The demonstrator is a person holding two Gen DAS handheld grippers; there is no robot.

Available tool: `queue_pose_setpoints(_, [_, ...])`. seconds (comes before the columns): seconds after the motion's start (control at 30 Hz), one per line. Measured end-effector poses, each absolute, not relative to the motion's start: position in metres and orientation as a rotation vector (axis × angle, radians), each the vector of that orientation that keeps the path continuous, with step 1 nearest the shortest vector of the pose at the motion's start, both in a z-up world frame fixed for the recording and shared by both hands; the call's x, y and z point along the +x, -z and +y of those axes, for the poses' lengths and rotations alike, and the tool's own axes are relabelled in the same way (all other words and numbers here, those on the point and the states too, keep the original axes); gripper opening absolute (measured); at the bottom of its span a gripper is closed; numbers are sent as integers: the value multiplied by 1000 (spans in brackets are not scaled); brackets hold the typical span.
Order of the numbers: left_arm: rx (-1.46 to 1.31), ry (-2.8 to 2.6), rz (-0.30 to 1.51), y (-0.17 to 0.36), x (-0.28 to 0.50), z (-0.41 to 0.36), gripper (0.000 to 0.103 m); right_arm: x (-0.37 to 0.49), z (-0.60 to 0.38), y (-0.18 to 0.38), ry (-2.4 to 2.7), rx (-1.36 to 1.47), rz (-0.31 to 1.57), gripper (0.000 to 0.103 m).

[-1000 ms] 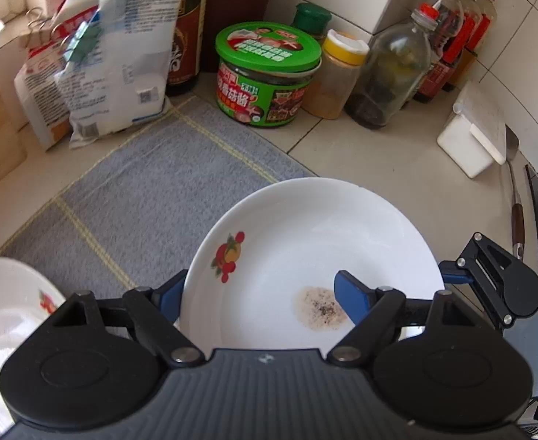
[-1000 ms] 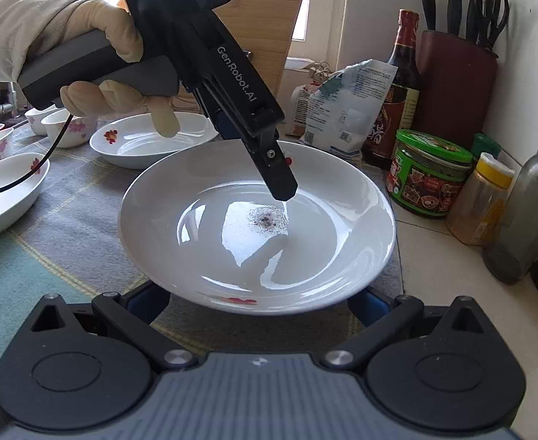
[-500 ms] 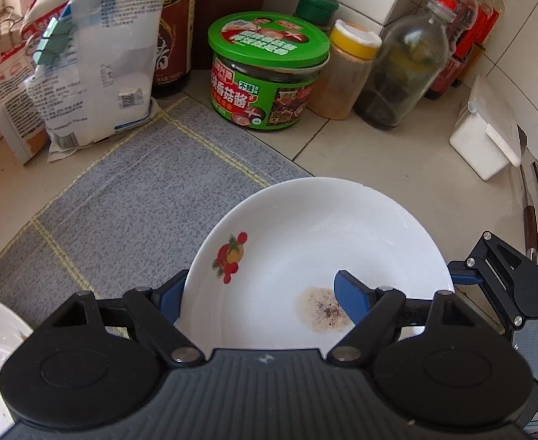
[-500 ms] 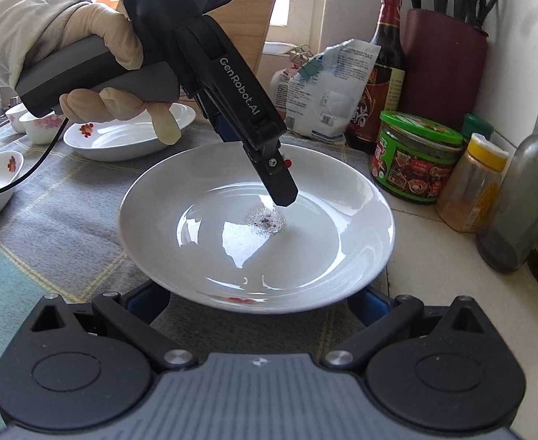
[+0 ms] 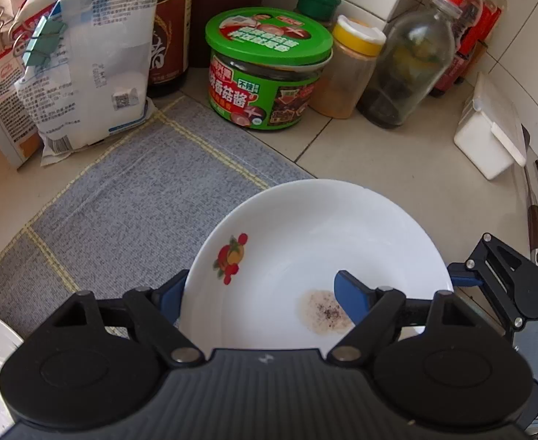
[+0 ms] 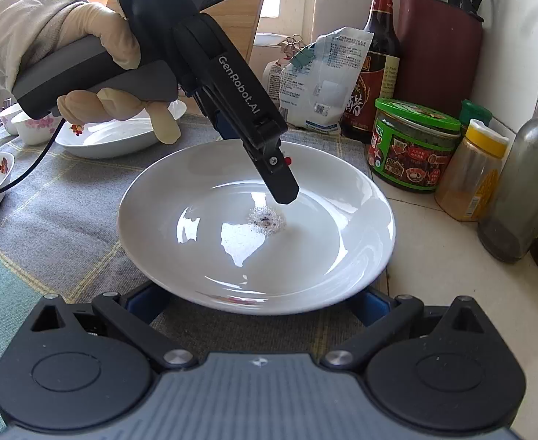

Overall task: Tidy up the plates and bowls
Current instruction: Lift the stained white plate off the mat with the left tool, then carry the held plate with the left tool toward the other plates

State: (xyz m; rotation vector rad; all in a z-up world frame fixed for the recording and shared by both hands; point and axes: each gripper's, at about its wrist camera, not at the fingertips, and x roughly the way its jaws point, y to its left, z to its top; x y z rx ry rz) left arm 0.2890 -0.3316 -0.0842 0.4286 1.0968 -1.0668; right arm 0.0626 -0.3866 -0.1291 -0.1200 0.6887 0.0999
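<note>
On the tiled tabletop (image 5: 379, 161), a grey mat (image 5: 140, 212) with yellow lines covers the left portion and ends near the right-hand tiles. The white plate (image 5: 305, 242) sits over the mat's right edge, near the jars at the tabletop's rear edge. The left gripper (image 5: 260, 289), carried by a gloved hand (image 6: 115, 58), clamps the plate wall: one pad lies against the outer rim and the other inside the well. The right gripper (image 6: 260, 300) stands with its jaws wide apart and nothing between them, its pads partly hidden under the plate's near rim. A green-lidded jar (image 5: 265, 69) stands behind the plate. A speckled residue patch (image 5: 324, 311) marks the plate's centre, and a fruit motif (image 5: 230, 256) marks its rim.
</note>
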Motion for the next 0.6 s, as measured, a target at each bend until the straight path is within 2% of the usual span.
queue_pose_setpoints(0.23, [415,1062,1080,81,285,-328,85,62,-386,130,-99,-118,689,103])
queue_pose_setpoints(0.3, [413,1063,1064,78,283,-326,89,60,-385,129,-93,-124,682,103])
queue_pose_setpoints(0.6, [418,1017,881,36,255,-299,90,34,-379,128,-50,-87,693,103])
